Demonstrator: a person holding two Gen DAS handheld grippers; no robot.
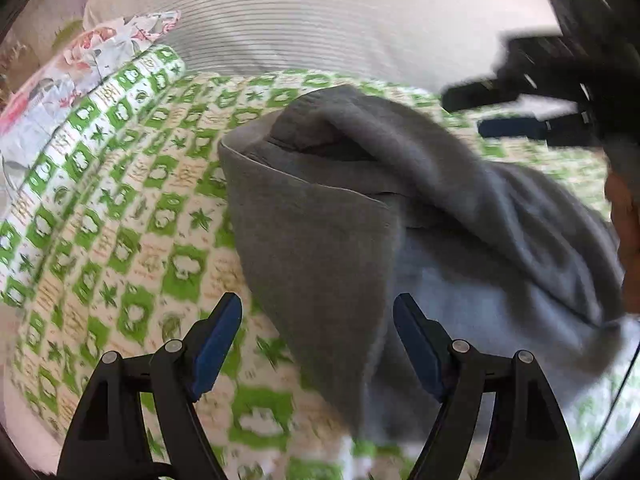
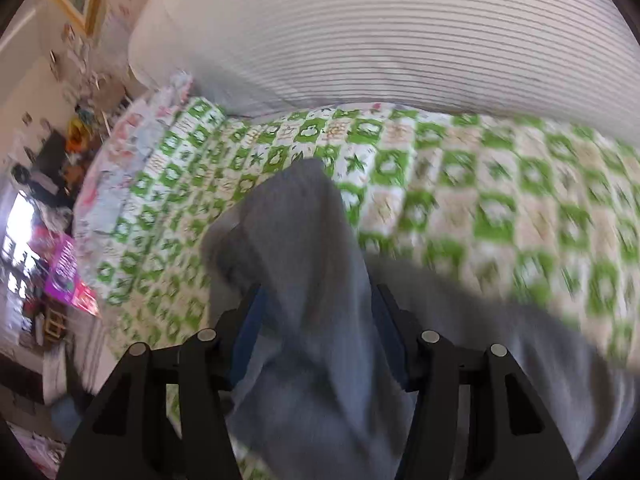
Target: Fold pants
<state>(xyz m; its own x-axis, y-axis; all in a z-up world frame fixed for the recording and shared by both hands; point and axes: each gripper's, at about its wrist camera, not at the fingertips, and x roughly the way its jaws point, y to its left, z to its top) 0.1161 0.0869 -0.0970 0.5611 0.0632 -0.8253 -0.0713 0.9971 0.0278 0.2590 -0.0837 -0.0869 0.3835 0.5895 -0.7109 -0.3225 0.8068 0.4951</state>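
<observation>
Grey pants (image 1: 360,216) lie bunched on a green and white patterned bedspread (image 1: 120,200). My left gripper (image 1: 318,312) hovers over their near edge, its jaws wide open and the blue pads (image 1: 216,344) pressing on nothing. In the left wrist view my right gripper (image 1: 492,112) shows at the upper right, blurred. In the right wrist view the right gripper (image 2: 316,304) is shut on a thick fold of the grey pants (image 2: 304,264), which stand up between its fingers and trail off to the right.
A striped white cushion or headboard (image 2: 400,40) rises behind the bed. A floral pillow (image 1: 60,80) lies at the far left. Cluttered shelves and a bright window (image 2: 24,232) are beyond the bed's left edge. A hand (image 1: 624,216) shows at the right edge.
</observation>
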